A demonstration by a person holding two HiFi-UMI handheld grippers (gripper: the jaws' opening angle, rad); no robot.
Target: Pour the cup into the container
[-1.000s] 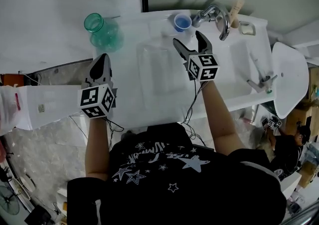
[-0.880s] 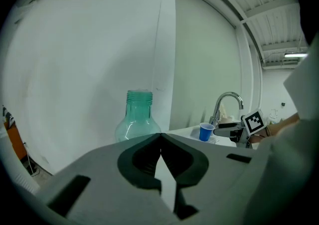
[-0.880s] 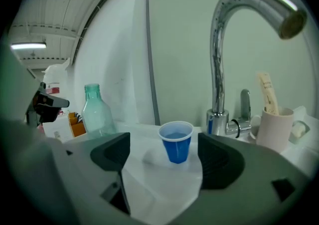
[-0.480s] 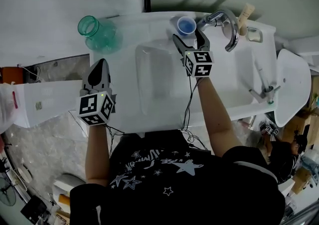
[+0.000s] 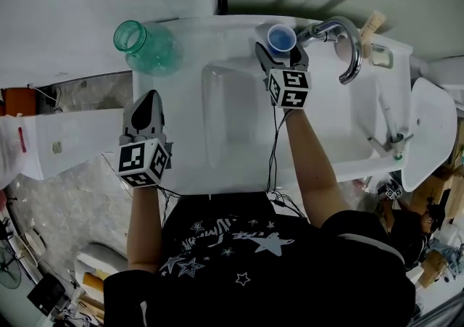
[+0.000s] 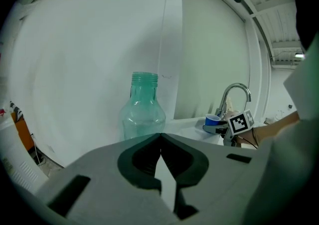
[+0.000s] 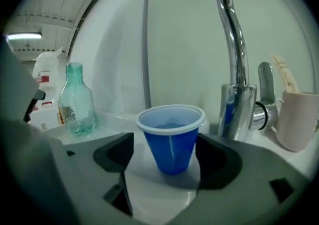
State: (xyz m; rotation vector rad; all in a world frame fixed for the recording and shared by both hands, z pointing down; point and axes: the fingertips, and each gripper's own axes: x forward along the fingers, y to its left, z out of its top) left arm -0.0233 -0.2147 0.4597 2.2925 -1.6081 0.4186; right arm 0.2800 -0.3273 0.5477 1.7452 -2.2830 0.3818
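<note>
Here the upright blue cup (image 7: 172, 136) stood on the washbasin ledge (image 5: 232, 28) squarely between the closing, not-yet-touching jaws of my right tool (image 5: 281, 59), the green bottle (image 5: 143, 46) well left, nearer my shut, empty left tool (image 6: 160, 138).

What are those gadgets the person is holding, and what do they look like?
Each hand carries a grey-and-black two-jaw tool, the left gripper and the right gripper, each topped by a white cube of black square markers. Thin black cables trail from both. The person wears a black top with white stars. The right gripper's jaws are closing, the blue cup between them.
</note>
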